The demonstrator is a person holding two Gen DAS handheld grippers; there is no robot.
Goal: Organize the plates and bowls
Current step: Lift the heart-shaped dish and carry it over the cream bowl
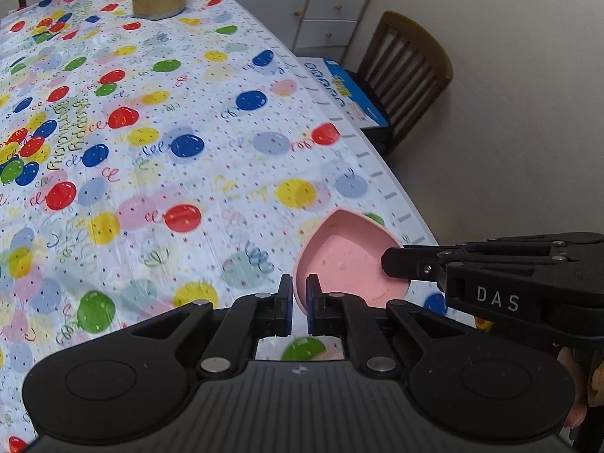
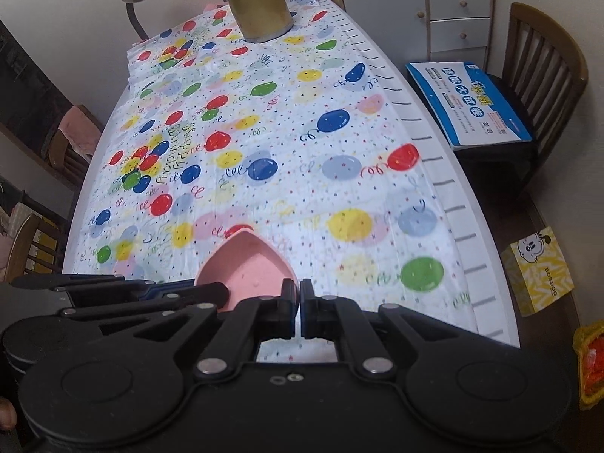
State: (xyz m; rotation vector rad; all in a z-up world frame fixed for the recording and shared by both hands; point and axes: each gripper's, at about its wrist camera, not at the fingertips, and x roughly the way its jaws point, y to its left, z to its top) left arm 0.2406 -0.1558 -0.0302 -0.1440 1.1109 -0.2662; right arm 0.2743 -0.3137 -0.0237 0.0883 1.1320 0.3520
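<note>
Both tools are clamped on one pink bowl [image 1: 349,260]: the left tool [image 1: 299,294] pinches the near rim between its blue pads, jaws almost together, and the right tool [image 2: 300,298] grips the rim on the opposite side, equally tight. The bowl is teardrop-shaped with a pointed end facing away, and it seems to hang tilted just above the surface [image 1: 151,151] near its right edge, though I cannot tell for sure that it is clear of the cloth.

To carry it well, the two hands should travel as one, keeping their spacing constant so neither pad twists or peels off the thin rim. Level the bowl before setting it down, then lower it flat and release one side only after the base rests.

No other plates or bowls show in either view, so the stacking spot must be judged once it comes into sight. A gold jug [image 2: 260,3] stands at the far end, well apart. A chair [image 2: 543,75] with a blue pack [image 2: 468,102] sits beyond the right edge; keep the bowl inboard of that edge.
</note>
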